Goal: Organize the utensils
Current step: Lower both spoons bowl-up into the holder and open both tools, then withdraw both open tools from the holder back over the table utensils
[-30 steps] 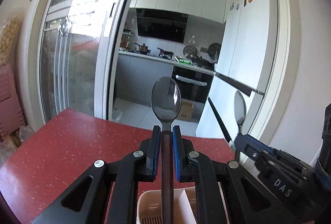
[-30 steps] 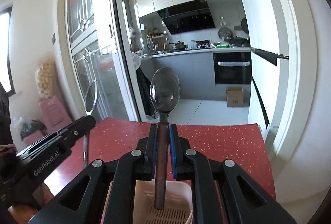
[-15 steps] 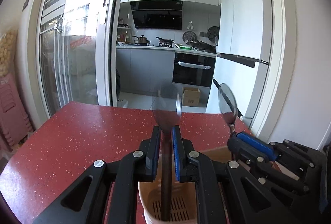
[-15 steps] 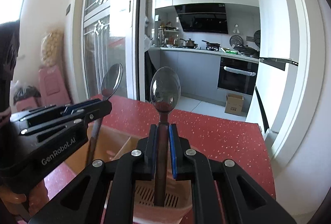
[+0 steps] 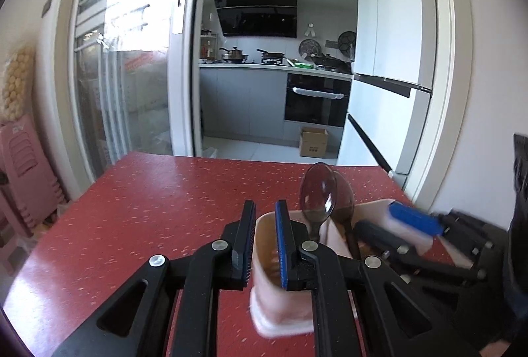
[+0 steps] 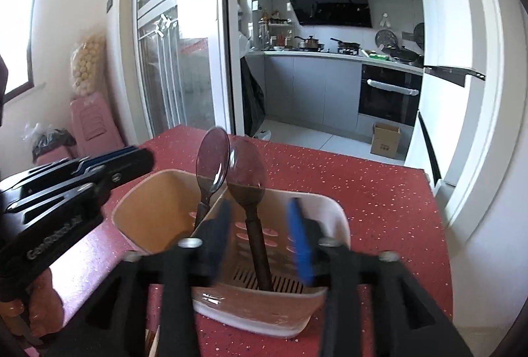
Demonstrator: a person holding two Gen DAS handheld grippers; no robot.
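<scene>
Steel spoons sit in beige holder, both tongs empty

Steel-bowled left spoon [image 6: 213,159] stands bowl-up in the left compartment of the beige utensil holder [image 6: 336,211], handle leaning on the divider. Dark-handled right spoon [image 6: 247,172] stands bowl-up in the right compartment, its end on the slotted floor. Their bowls overlap in both views; touching or not, cannot tell. In the left wrist view the same pair shows as one bowl [image 5: 317,192] in front of the other [image 5: 343,198], both poking above the holder rim [image 5: 264,221].

Holder rests on the red speckled table [image 6: 379,192], near its right part.

Right gripper [image 6: 260,238] hangs just in front of the holder, blue-padded fingers spread wide either side of the right spoon's handle, not touching it, nothing held; motion-blurred. Left gripper [image 5: 265,241] has its fingers parted a moderate gap, nothing between them but the holder wall seen behind. It sits just left of the holder, and shows at the left edge of the right wrist view [image 6: 109,165].

Behind the table: a sliding glass door [image 5: 132,76], kitchen with oven [image 5: 316,103], white fridge [image 5: 389,60], cardboard box [image 5: 313,142] on the floor.
</scene>
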